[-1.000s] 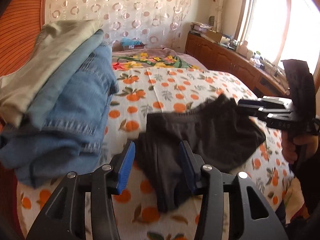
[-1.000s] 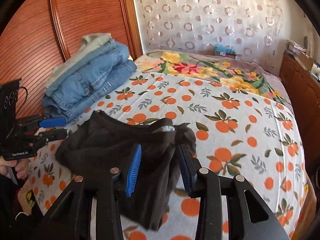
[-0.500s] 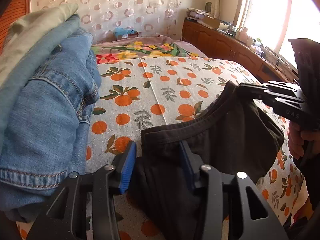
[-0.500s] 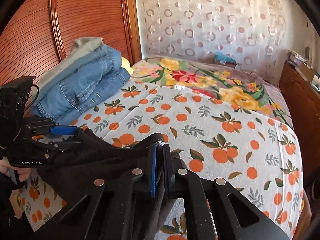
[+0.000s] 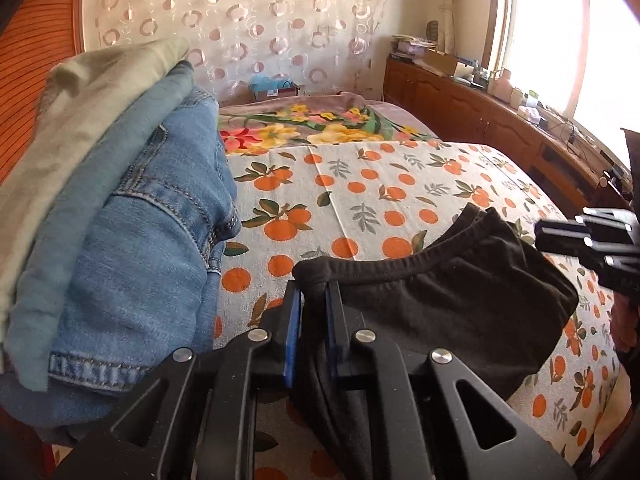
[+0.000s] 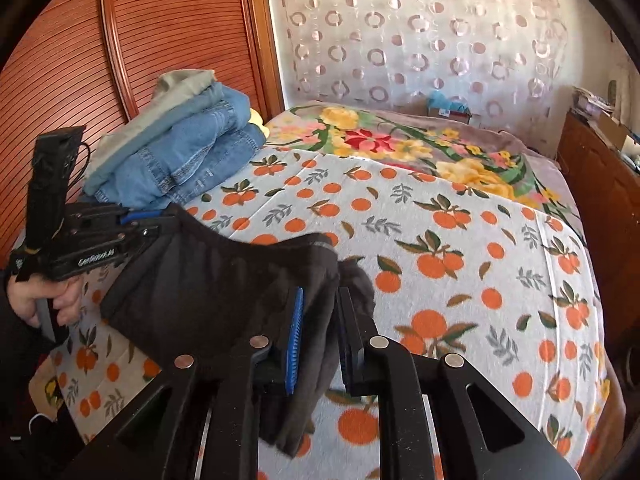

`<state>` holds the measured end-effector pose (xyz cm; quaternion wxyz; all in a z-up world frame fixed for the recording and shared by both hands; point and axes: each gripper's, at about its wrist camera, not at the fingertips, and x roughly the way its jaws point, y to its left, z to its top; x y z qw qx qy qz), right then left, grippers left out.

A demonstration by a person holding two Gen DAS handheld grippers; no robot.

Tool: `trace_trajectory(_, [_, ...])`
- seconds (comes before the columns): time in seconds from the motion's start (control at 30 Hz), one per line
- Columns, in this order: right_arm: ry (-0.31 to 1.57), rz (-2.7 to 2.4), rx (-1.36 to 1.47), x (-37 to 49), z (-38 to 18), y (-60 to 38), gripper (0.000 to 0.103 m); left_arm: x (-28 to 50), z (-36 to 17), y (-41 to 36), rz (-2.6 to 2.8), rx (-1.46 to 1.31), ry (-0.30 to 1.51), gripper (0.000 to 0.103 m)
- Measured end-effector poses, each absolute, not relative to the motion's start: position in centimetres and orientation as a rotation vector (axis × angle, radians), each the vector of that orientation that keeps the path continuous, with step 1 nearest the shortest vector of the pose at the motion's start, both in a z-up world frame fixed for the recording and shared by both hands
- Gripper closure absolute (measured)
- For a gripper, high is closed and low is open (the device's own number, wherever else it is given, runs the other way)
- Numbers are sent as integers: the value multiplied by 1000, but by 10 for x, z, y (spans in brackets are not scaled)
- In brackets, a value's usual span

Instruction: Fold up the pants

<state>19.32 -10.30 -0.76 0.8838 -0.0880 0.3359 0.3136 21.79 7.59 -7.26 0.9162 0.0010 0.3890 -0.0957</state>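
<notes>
— Waistband of the black pants (image 5: pixel 440 304) is now between the fingers of our left gripper (image 5: pixel 314 320). One second ago these fingers stood spread on both sides of the cloth; they have just been closing, and now they pinch the left corner of the band.

— And our right gripper (image 6: pixel 320 336)? Half a second ago its blue pads were pressed nearly together on the other corner.

— They have just been opening a little. The dark cloth is between the fingers and hangs down below them, but we cannot tell if the pads press it fully.

— Where are the pants now?

— A moment ago they lay in a heap on the orange-print bed cover (image 6: pixel 460 240). Now the band is stretched between our two grippers, raised above the cover, and the rest of the cloth hangs down from the band.

— So what does that mean for the fold?

— We judge that the pick-up is done and no fold is made yet. We should check the right grip before we shake the cloth flat, well beside the stack of folded jeans (image 5: pixel 132 240).
</notes>
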Motion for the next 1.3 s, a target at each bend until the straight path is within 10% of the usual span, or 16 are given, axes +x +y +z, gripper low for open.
trace_trajectory(0.17, [702, 680, -193, 163, -11, -106, 72, 201, -71, 78, -209, -25, 819, 59])
trace_trajectory(0.83, [710, 624, -220, 129, -11, -118, 71, 137, -97, 73, -224, 29, 889, 55])
trace_trajectory(0.97, [675, 664, -241, 118, -6, -111, 54, 138, -101, 74, -227, 24, 899, 55])
trace_trajectory(1.3, [730, 704, -342, 128, -30, -102, 52, 131, -96, 74, -225, 42, 888, 55])
